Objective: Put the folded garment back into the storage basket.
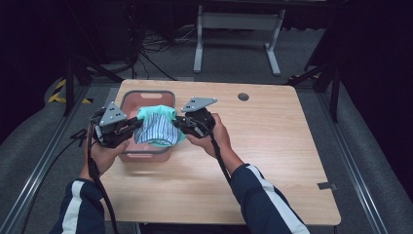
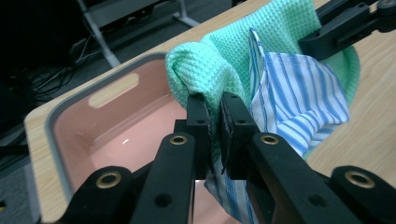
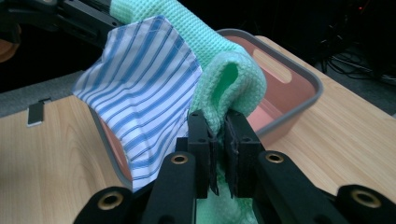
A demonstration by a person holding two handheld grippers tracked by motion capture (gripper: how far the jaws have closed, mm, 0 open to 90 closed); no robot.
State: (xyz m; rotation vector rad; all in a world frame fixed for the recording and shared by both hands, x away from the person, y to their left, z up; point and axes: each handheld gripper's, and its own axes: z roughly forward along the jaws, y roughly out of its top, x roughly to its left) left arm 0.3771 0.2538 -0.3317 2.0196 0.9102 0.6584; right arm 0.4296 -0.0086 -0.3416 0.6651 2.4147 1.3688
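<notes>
A bundle of cloth hangs over a pink bin (image 1: 127, 98) with a grey rim: a mint-green waffle towel (image 1: 157, 112) and a blue-and-white striped cloth (image 1: 155, 130). My left gripper (image 1: 135, 126) is shut on the bundle's left side, and in the left gripper view its pads (image 2: 201, 122) pinch the green towel (image 2: 224, 56) beside the striped cloth (image 2: 299, 93). My right gripper (image 1: 179, 122) is shut on the right side, its pads (image 3: 201, 135) squeezing the green towel (image 3: 229, 74) next to the striped cloth (image 3: 140, 93). The bin's inside (image 2: 126, 126) looks bare.
The bin stands at the back left of a wooden table (image 1: 263, 146). A round cable hole (image 1: 243, 96) is in the tabletop's far edge. Metal table legs (image 1: 199, 39) and cables lie on the floor beyond. A small grey tab (image 1: 327, 185) sits at the right edge.
</notes>
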